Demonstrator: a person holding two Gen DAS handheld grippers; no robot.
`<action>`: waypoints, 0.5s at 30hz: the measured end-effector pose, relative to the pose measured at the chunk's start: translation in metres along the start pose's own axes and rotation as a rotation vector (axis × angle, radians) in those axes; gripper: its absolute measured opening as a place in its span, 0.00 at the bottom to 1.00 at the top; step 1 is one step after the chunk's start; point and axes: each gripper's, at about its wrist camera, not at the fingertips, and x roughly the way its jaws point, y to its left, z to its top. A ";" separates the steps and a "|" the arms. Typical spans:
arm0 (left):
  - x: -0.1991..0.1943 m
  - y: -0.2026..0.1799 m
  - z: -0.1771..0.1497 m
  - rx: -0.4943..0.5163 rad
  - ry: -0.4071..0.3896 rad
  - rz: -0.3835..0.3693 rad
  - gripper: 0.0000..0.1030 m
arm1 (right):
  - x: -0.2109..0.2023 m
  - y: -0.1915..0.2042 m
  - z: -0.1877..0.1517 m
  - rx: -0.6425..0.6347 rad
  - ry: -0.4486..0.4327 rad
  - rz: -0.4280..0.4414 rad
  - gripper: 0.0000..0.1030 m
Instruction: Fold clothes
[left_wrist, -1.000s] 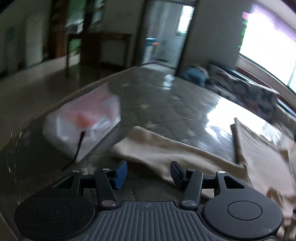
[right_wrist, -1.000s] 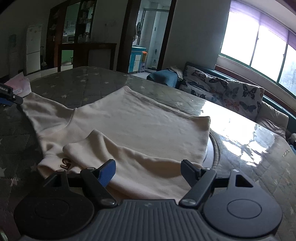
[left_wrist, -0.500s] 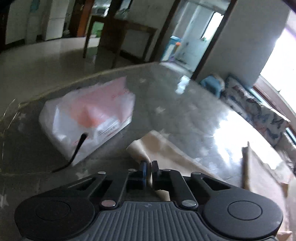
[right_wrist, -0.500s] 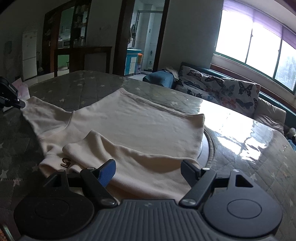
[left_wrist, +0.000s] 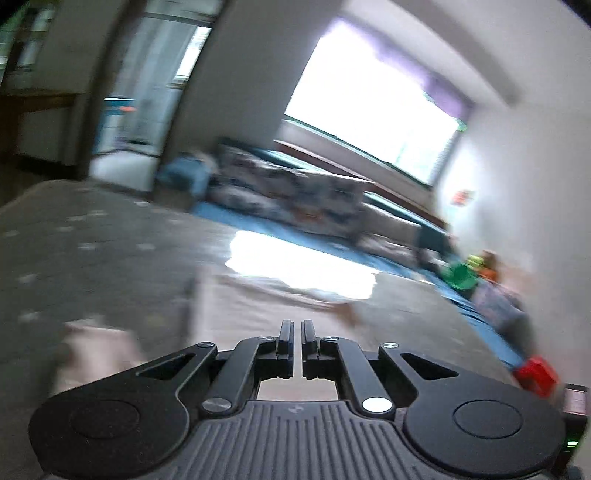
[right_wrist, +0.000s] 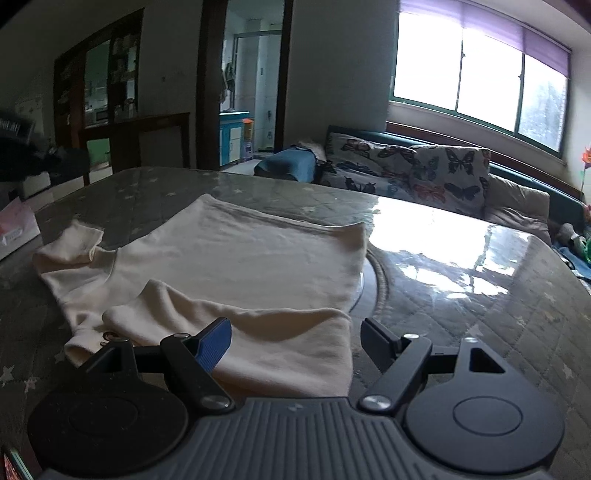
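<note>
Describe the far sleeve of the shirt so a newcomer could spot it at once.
Start at the glass-topped table and find the cream shirt spread across it. The far sleeve sticks out at its left edge, near the pink-and-white bag; unlike the near sleeve, it is flipped back on itself.

We see daylight pour in through the window (right_wrist: 476, 74) at the far right, its panes blown out to near white. It throws a hard white glare on the glossy table (right_wrist: 443, 266), brightest on the far right of the top. The far left of the room sits dim, the doorway (right_wrist: 251, 92) only faintly lit. Our right wrist view is sharp; walls bow at the edges from the fisheye lens. Our left wrist view is smeared by motion blur: the sofa (left_wrist: 295, 199) and cloth (left_wrist: 236, 306) are soft, and only the left gripper (left_wrist: 297, 332) stays crisp.
</note>
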 end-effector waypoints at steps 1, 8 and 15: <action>0.005 -0.010 0.000 0.020 0.013 -0.045 0.04 | -0.001 -0.001 0.000 0.010 0.001 0.000 0.77; 0.011 -0.026 -0.015 0.159 0.021 -0.051 0.07 | -0.009 -0.010 0.000 0.050 -0.003 0.016 0.76; -0.015 0.020 -0.042 0.223 0.028 0.252 0.18 | -0.001 -0.006 0.004 0.067 0.005 0.043 0.76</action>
